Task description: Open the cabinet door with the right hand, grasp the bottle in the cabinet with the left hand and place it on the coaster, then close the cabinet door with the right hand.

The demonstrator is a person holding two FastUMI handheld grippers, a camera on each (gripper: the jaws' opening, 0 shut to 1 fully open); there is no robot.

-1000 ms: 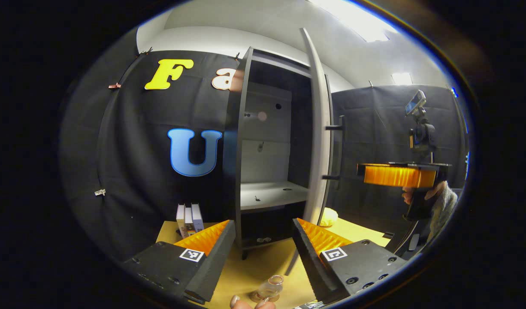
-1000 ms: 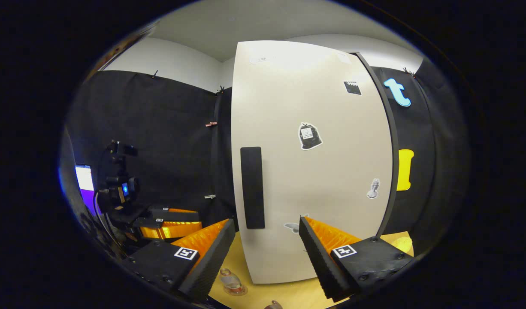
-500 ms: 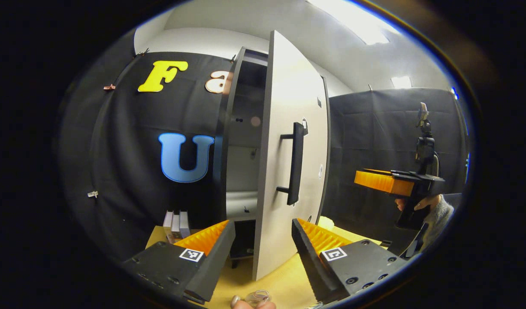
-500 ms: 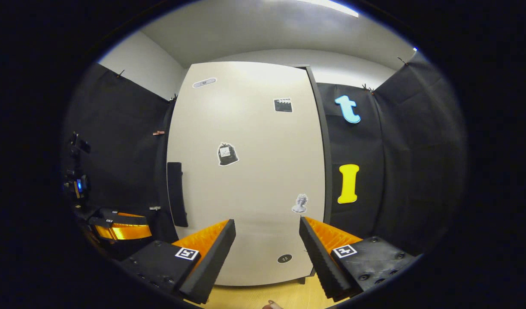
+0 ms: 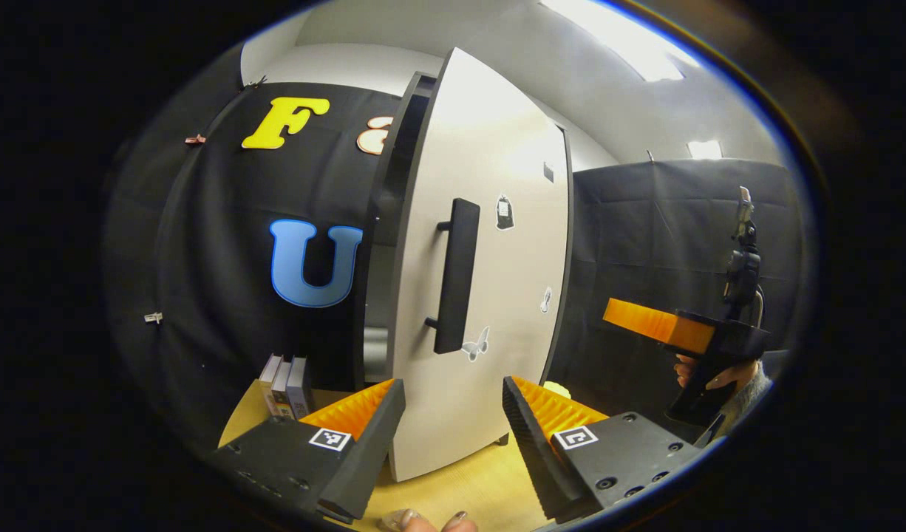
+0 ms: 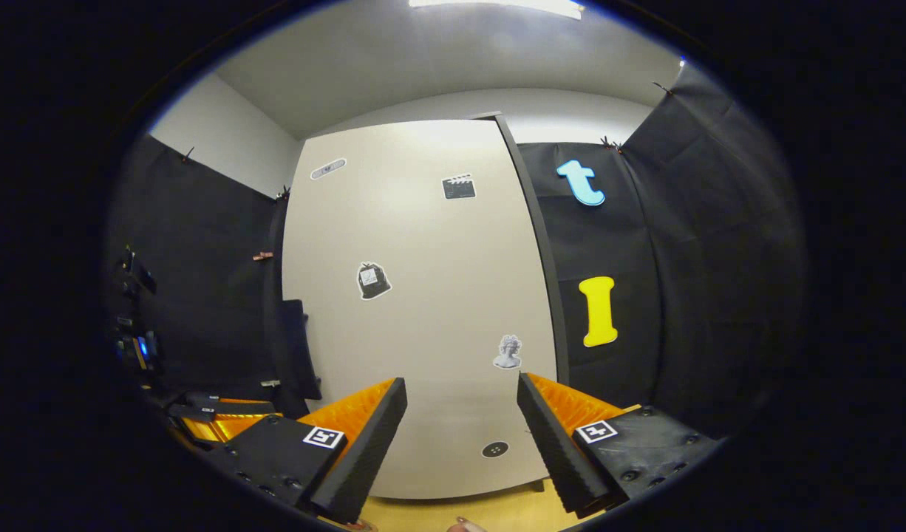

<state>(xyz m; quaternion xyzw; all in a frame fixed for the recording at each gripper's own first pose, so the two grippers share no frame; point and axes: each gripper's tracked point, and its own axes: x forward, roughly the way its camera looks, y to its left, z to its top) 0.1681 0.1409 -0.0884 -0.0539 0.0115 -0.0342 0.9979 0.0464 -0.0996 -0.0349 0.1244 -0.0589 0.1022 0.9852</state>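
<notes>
The left claw point(image 5: 447, 436) points forward with its fingers spread wide, nothing between them. The right claw point(image 6: 459, 436) is likewise spread, held by a hand point(image 5: 708, 377).

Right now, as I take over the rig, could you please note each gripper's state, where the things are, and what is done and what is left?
Left gripper: open, empty, facing the cabinet door.
Right gripper: open, empty, facing the door's front, not on the handle.
Door: nearly shut; a dark gap remains along the handle side in the left gripper view.
Bottle and coaster: I cannot confirm their placement from these views.
Left: push the door fully shut with the right gripper, then check the bottle sits on the coaster.
</notes>
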